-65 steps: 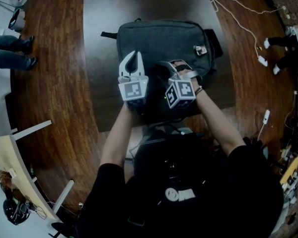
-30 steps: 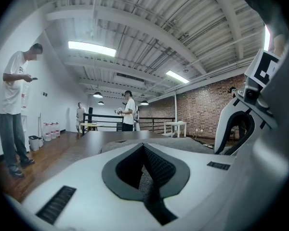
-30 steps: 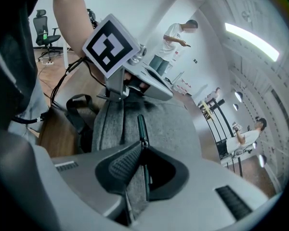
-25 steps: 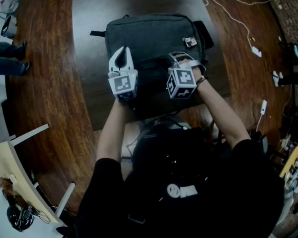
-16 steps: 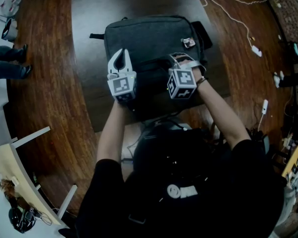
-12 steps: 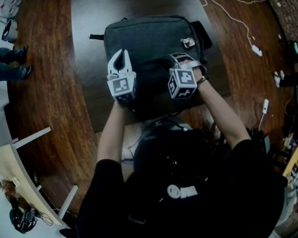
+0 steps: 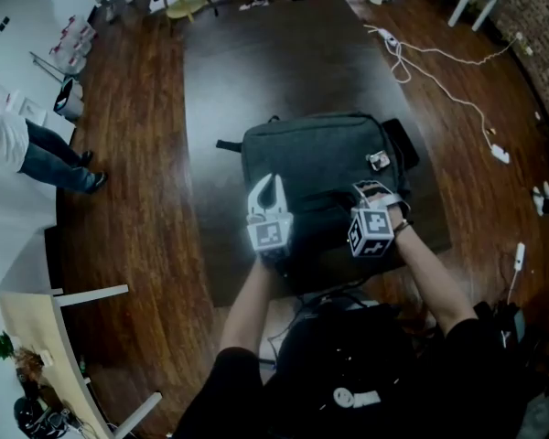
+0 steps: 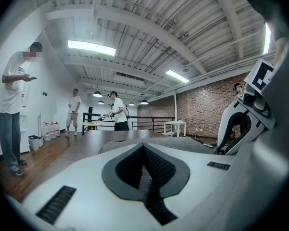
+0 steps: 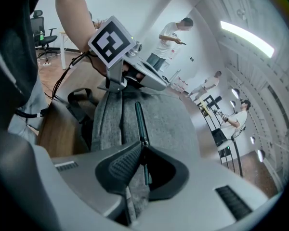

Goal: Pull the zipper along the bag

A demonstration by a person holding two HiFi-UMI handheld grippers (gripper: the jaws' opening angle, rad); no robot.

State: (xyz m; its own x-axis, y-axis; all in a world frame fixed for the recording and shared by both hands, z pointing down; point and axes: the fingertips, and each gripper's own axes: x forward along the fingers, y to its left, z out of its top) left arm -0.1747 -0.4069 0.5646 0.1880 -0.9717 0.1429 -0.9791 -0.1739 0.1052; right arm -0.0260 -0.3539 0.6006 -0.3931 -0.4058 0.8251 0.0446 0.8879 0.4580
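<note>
- Head view: the grey bag [image 7: 316,144] lies flat on a dark surface [image 7: 247,71]; the left gripper [image 7: 272,183] sits over its near-left part and the right gripper [image 7: 366,193] over its near-right; compared with the earlier pictures, the right gripper has drawn further right of the left one, which has kept its place on the bag; I judge the pull is under way and advancing rightward.
- Left gripper view: the jaws are brought together with tips meeting, and a fold of the bag's grey cloth is nipped between them; this looks like an anchor against the pull.
- Right gripper view: the jaws are clamped on the zipper pull [image 9: 145,170], with the slider [image 9: 143,141] at their tips; the dark zipper [image 9: 137,117] runs away toward the left gripper, so that stretch is probably already covered; I cannot tell whether it lies open or closed.
</note>
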